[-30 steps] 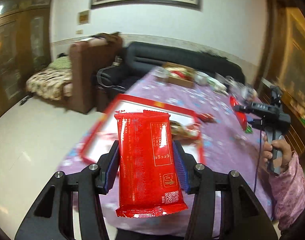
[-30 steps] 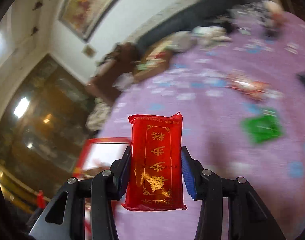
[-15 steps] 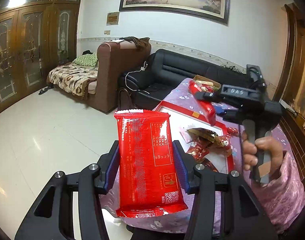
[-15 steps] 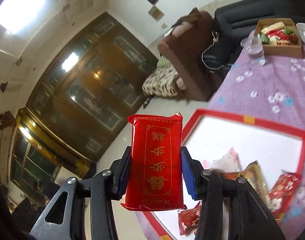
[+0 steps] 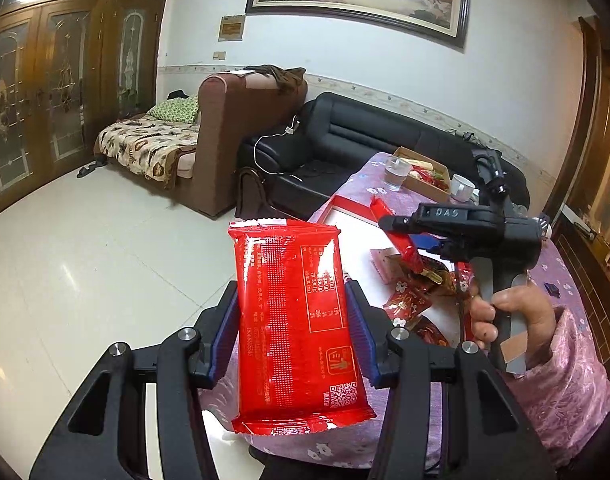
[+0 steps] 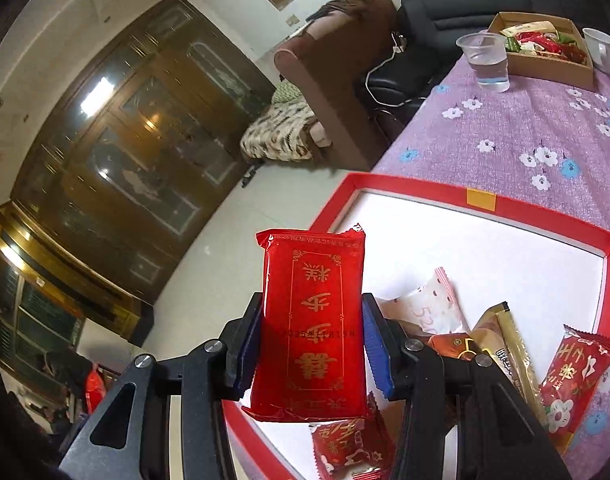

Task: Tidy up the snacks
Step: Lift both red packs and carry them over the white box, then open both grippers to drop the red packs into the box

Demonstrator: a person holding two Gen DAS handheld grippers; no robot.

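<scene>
Pale floor tiles, a brown armchair [image 5: 241, 128] and a black sofa [image 5: 369, 140] are seen beyond the table, which is covered by a purple flowered cloth [image 6: 525, 128].

Both grippers are pointed forward and downward. The left gripper [image 5: 293, 332] is clamped on a red snack packet [image 5: 295, 320], which is held upright between the blue pads [image 5: 359, 334] — its plain printed back is turned to the camera, with small white text, a table of figures and a QR code near the lower right corner; the text is too small to be read. To the right of this gripper, the person's right hand [image 5: 513, 312] in a pink patterned sleeve [image 5: 561, 384] is wrapped around the handle of the other tool, on whose black body the letters "DAS" are written.

The right gripper [image 6: 311, 340] is likewise closed on a second red packet [image 6: 311, 328], held upright, with gold Chinese characters inside a gold frame, seen upside down. Just ahead of and below this gripper, the red-rimmed white tray [image 6: 481, 200] is laid on the cloth — a pink-dotted wrapper marked "520" [image 6: 433, 304], a gold-and-brown stick packet [image 6: 513, 344] and red flowered packets [image 6: 573, 376] are gathered in its near part, right of the fingers. Farther off, a clear plastic cup [image 6: 487, 62] stands beside a cardboard box of snacks [image 6: 545, 68].
</scene>
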